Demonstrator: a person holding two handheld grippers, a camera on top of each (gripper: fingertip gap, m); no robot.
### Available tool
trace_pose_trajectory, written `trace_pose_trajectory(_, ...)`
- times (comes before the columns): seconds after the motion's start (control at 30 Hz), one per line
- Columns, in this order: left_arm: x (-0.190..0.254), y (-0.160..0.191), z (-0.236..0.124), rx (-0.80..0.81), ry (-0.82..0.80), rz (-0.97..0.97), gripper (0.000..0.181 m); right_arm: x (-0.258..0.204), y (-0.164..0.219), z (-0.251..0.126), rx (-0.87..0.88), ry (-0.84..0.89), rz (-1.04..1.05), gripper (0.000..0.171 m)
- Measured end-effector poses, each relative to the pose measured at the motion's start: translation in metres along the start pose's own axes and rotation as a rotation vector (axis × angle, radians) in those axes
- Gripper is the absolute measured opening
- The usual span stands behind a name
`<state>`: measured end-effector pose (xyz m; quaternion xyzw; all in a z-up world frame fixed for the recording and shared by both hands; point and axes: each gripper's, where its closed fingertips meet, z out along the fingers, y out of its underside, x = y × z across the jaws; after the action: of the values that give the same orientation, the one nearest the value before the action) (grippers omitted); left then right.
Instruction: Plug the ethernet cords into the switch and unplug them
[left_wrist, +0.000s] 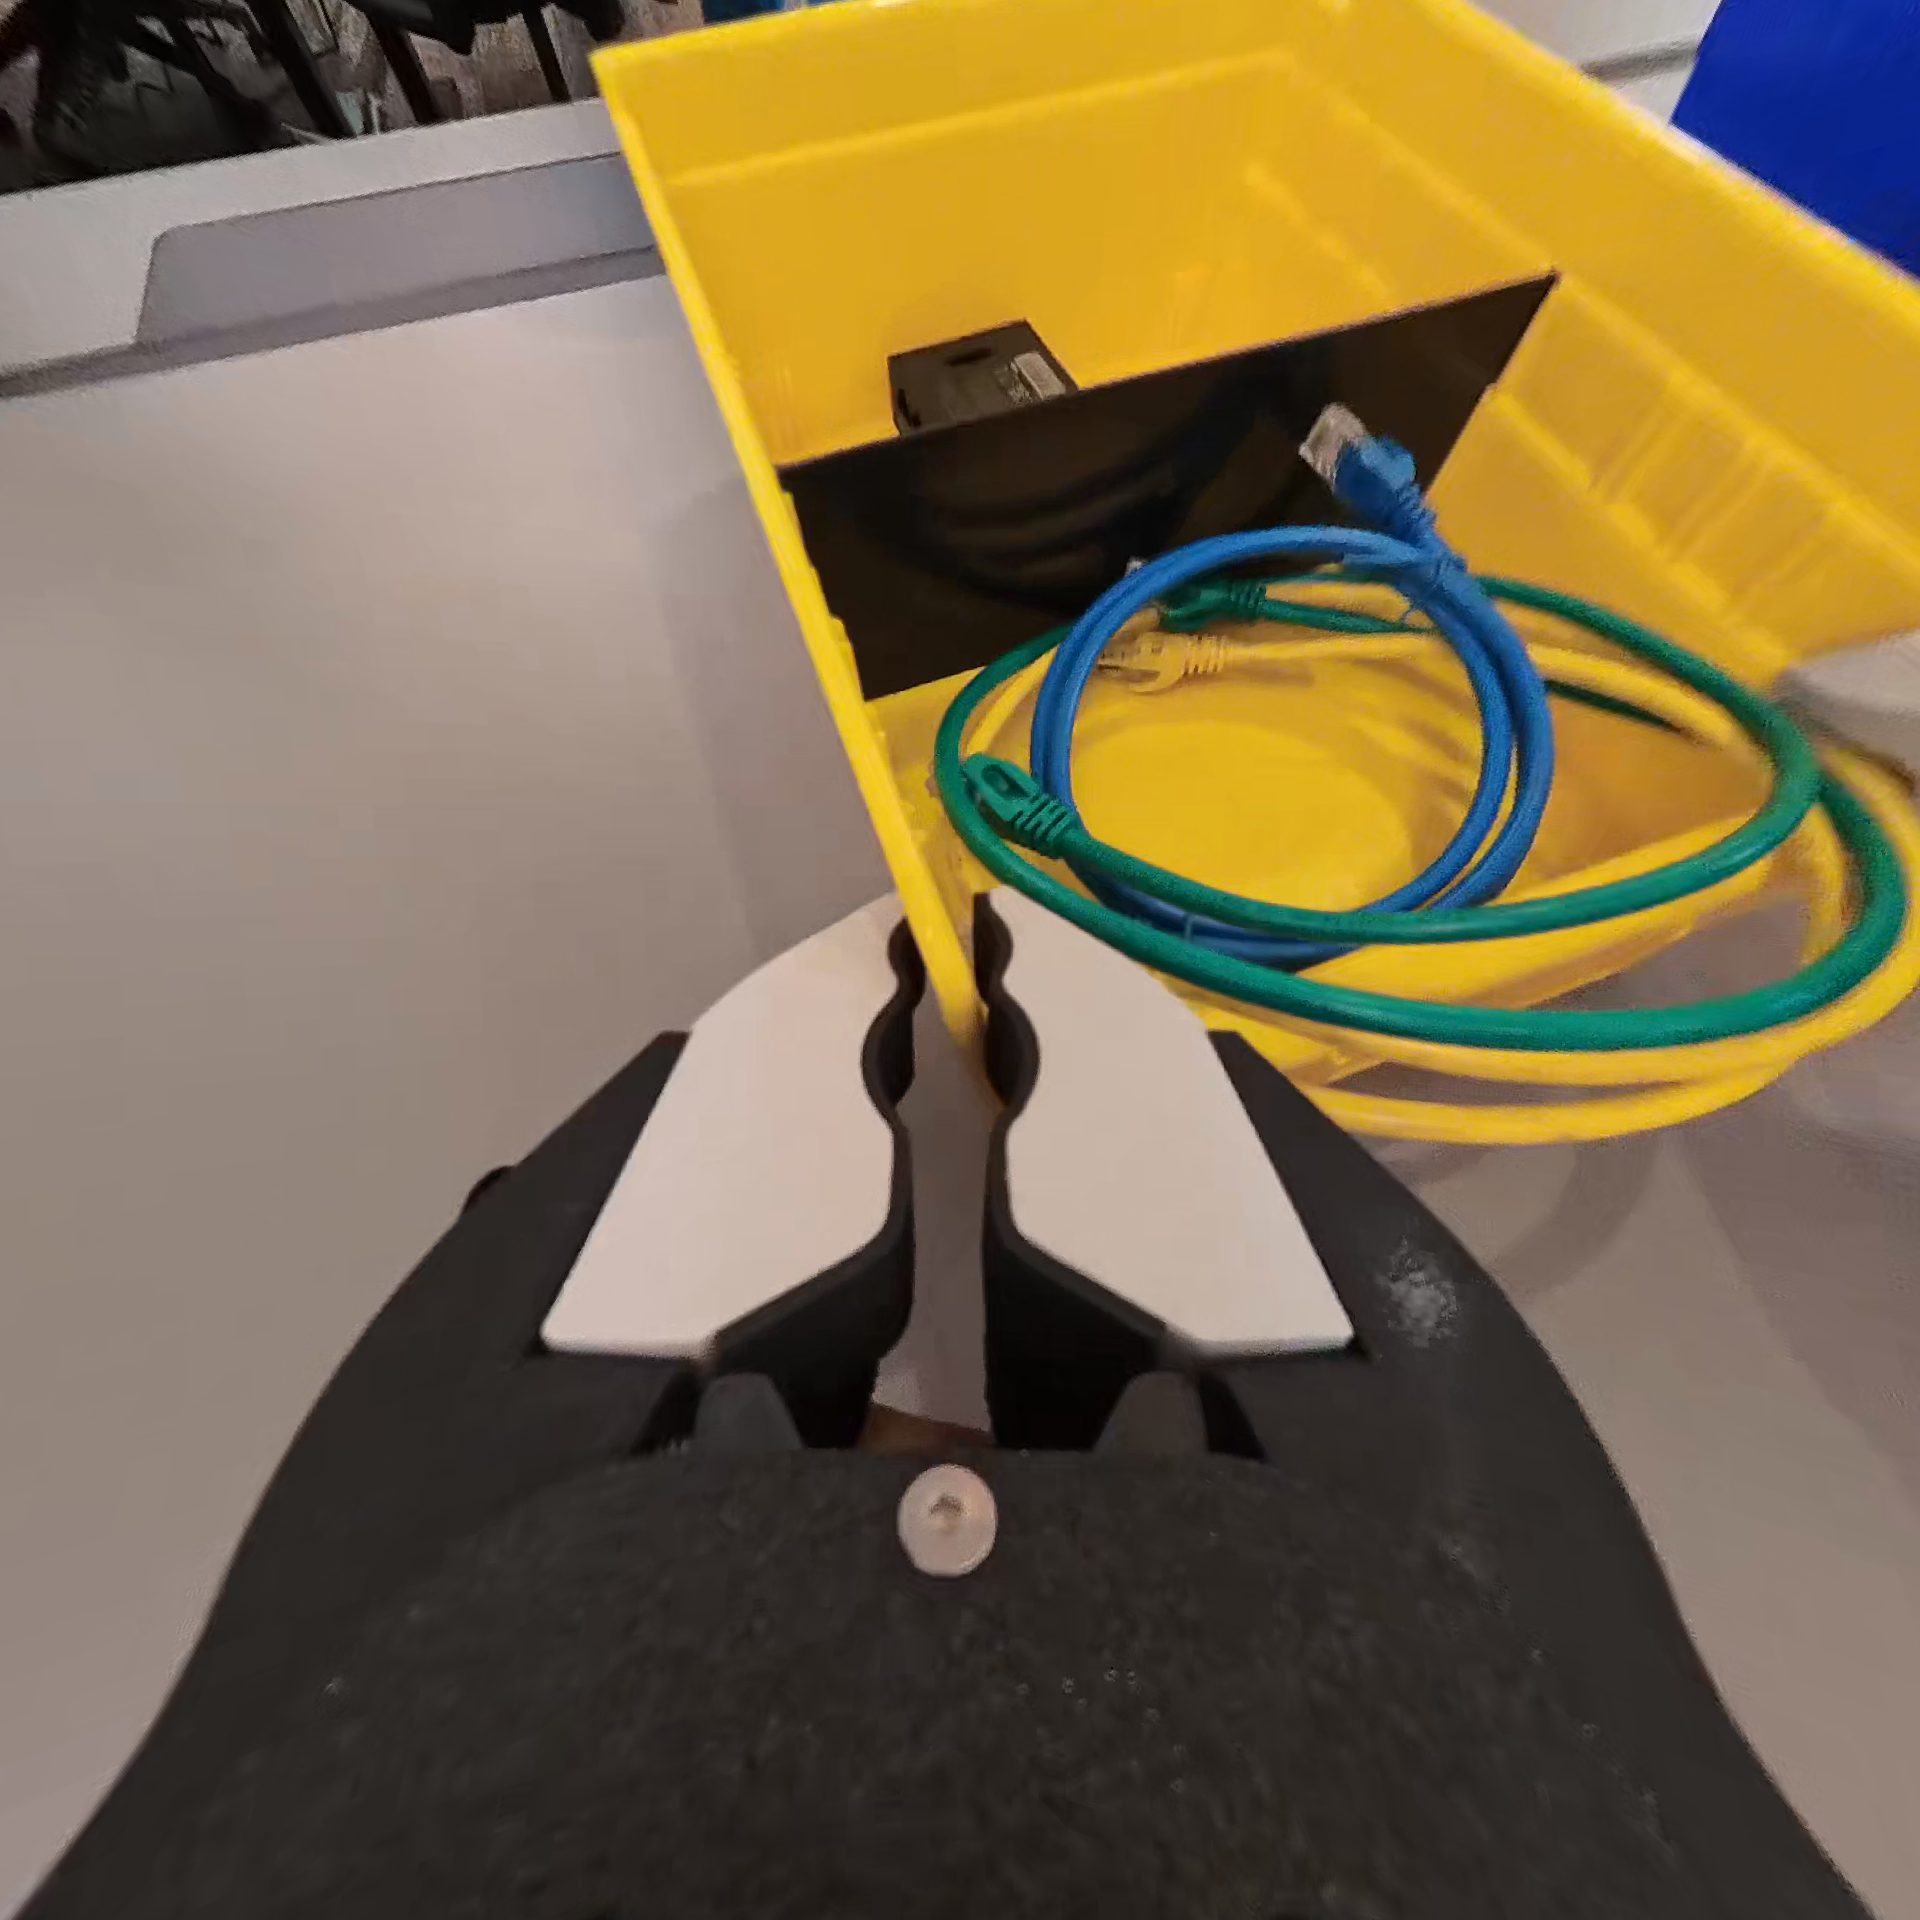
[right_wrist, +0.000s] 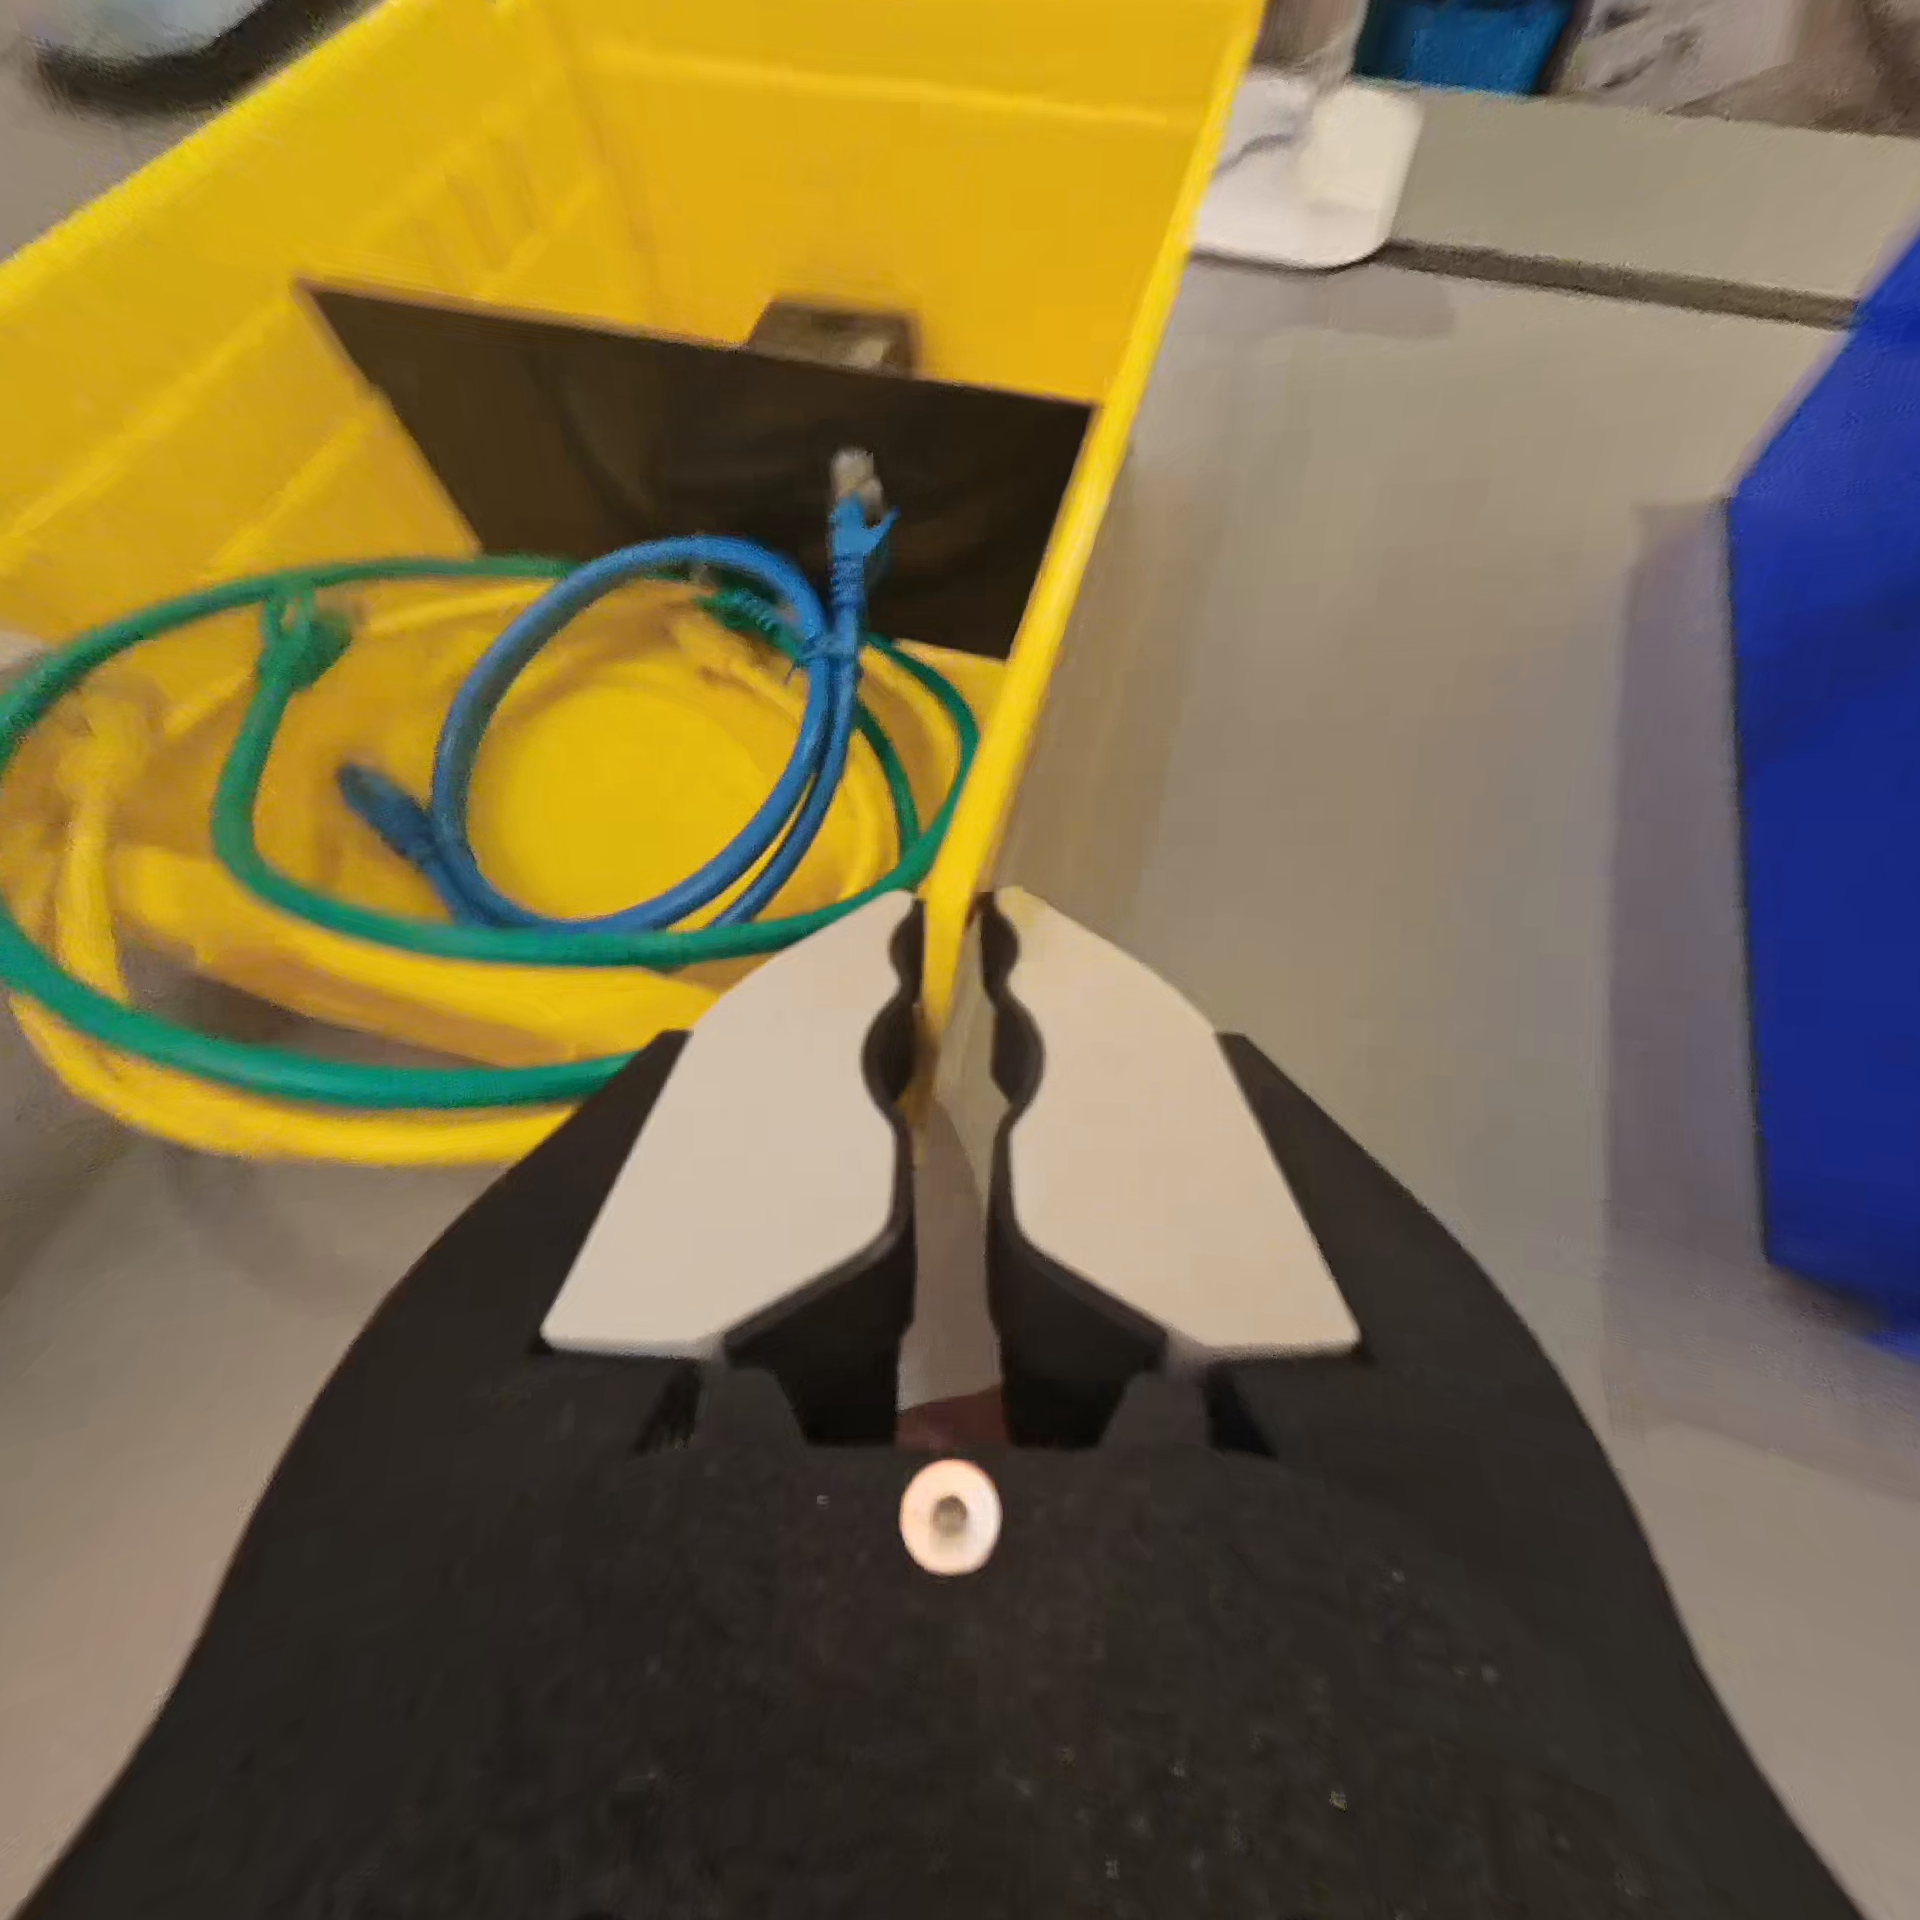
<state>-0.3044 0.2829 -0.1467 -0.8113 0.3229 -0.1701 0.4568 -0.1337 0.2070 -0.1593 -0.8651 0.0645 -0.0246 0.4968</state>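
Note:
A yellow bin stands on a grey table, crossed by a black divider. A black switch sits behind the divider. Coiled blue, green and yellow ethernet cords lie in the front part and spill over its low front edge. My left gripper is shut on the bin's front left wall edge. My right gripper is shut on the front right wall edge of the bin. The right wrist view also shows the divider, the switch and the blue cord.
A blue bin stands to the right of the yellow bin and also shows in the left wrist view. A white object lies behind on the table. Grey table surface spreads to the left.

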Motion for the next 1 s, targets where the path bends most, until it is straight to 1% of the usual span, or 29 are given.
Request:
trace_pose_trajectory(0.03, -0.001, -0.002, 0.001, -0.004, -0.023, 0.038, 0.007, 0.003, -0.003, 0.002, 0.023, 0.053, 0.022, 0.007)
trace_pose_trajectory(0.1, -0.009, -0.009, -0.003, 0.027, -0.086, 0.087, 0.006, 0.002, -0.011, 0.001, 0.046, 0.161, 0.002, 0.003)
trace_pose_trajectory(0.17, -0.027, -0.021, -0.013, 0.074, -0.113, 0.067, 0.005, -0.013, -0.029, -0.002, 0.112, 0.164, 0.011, 0.003)
trace_pose_trajectory(0.23, -0.054, -0.030, -0.026, 0.114, -0.107, -0.011, 0.004, -0.038, -0.049, -0.005, 0.185, 0.151, 0.003, 0.004)
trace_pose_trajectory(0.37, -0.124, -0.036, -0.057, 0.196, -0.212, -0.037, 0.004, -0.105, -0.087, 0.002, 0.286, 0.135, -0.046, 0.004)
trace_pose_trajectory(0.47, -0.176, -0.032, -0.080, 0.224, -0.278, -0.031, 0.004, -0.158, -0.102, 0.019, 0.295, 0.102, -0.060, 0.004)
trace_pose_trajectory(0.53, -0.204, -0.021, -0.086, 0.210, -0.321, 0.012, 0.004, -0.188, -0.102, 0.033, 0.274, 0.085, -0.049, 0.004)
trace_pose_trajectory(0.67, -0.234, 0.001, -0.076, 0.161, -0.297, -0.040, 0.003, -0.217, -0.087, 0.053, 0.230, 0.121, 0.022, 0.003)
trace_pose_trajectory(0.73, -0.243, 0.015, -0.062, 0.105, -0.284, -0.048, 0.003, -0.224, -0.072, 0.064, 0.177, 0.126, 0.023, 0.003)
trace_pose_trajectory(0.8, -0.252, 0.024, -0.049, 0.081, -0.291, -0.050, 0.004, -0.229, -0.053, 0.077, 0.117, 0.086, 0.032, 0.005)
trace_pose_trajectory(0.87, -0.257, 0.028, -0.044, 0.060, -0.315, -0.076, 0.007, -0.233, -0.051, 0.080, 0.136, 0.051, -0.026, 0.007)
trace_pose_trajectory(0.93, -0.257, 0.030, -0.044, 0.035, -0.318, -0.102, 0.008, -0.232, -0.051, 0.079, 0.106, 0.024, -0.061, 0.008)
trace_pose_trajectory(1.0, -0.259, 0.030, -0.048, 0.031, -0.356, -0.075, 0.015, -0.235, -0.051, 0.078, 0.066, -0.068, -0.062, 0.011)
